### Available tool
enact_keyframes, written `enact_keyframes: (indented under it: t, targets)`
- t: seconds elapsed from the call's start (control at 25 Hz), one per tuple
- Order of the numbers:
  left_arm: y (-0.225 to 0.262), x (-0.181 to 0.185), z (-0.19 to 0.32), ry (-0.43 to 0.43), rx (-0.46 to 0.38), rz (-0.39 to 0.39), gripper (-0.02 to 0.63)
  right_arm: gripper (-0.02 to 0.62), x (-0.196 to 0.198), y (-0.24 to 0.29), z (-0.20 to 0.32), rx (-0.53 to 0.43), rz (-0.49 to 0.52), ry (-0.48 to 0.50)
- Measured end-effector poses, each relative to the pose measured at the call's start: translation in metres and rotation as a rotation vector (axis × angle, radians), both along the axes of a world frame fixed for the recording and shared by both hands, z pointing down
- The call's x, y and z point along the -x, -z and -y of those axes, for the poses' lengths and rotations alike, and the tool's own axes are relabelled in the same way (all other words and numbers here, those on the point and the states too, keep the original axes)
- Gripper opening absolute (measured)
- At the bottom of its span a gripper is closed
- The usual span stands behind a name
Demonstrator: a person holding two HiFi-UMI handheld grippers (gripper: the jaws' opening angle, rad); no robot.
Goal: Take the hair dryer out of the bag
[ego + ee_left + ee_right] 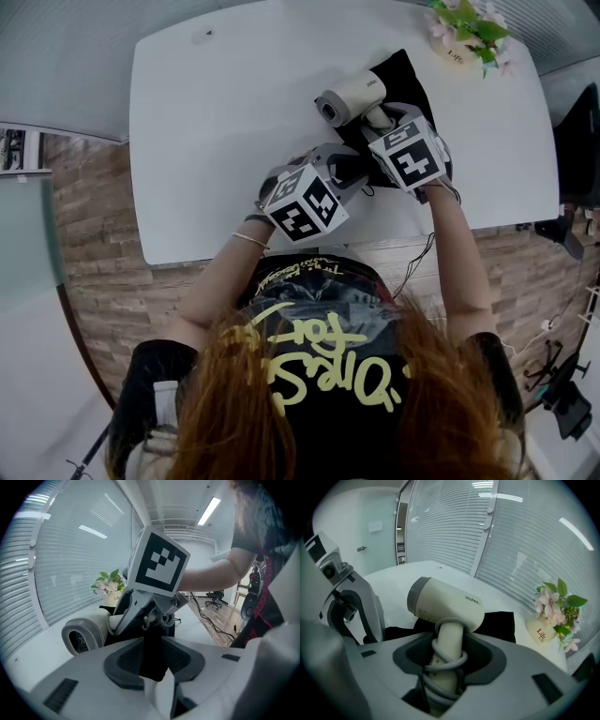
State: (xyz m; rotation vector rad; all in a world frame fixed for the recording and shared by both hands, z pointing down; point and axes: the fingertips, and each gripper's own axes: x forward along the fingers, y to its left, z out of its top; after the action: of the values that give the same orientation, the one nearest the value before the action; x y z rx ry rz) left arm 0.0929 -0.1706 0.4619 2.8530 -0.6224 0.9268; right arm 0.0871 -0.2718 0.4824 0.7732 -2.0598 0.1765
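Observation:
A cream hair dryer [350, 97] [445, 604] with its grey cord wound round the handle sits over the black cloth bag [405, 82] [499, 624] on the white table [225, 112]. My right gripper [386, 123] [449, 660] is shut on the dryer's handle, barrel pointing left. My left gripper [339, 171] [152, 656] is shut on a fold of the black bag's near edge [153, 653]. In the left gripper view the dryer's rear grille [83, 637] shows at the left, beside the right gripper's marker cube [157, 564].
A small pot of pink flowers [466, 33] [553, 616] stands at the table's far right corner. A brick-pattern floor and cables [417, 262] lie beyond the table's near edge. Window blinds run along the far side.

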Motion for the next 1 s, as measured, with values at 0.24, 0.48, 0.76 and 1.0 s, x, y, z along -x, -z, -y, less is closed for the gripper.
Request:
enact_keyframes:
  t: [0.24,0.48,0.76,1.0]
  targets:
    - [0.004,0.007,0.0,0.011,0.005,-0.012,0.11,0.209,0.002,-0.002,-0.001,-0.054,-0.101,0.006]
    - [0.008,0.027,-0.005,0.034,0.004,0.0,0.115,0.209,0.004,-0.002,-0.003,-0.076,-0.126,0.005]
    - [0.015,0.049,-0.007,0.073,-0.015,0.008,0.117,0.209,0.004,-0.003,-0.005,-0.109,-0.156,-0.002]
    - [0.025,0.066,-0.002,0.116,-0.035,-0.005,0.118,0.21,0.004,0.005,-0.006,-0.133,-0.149,-0.018]
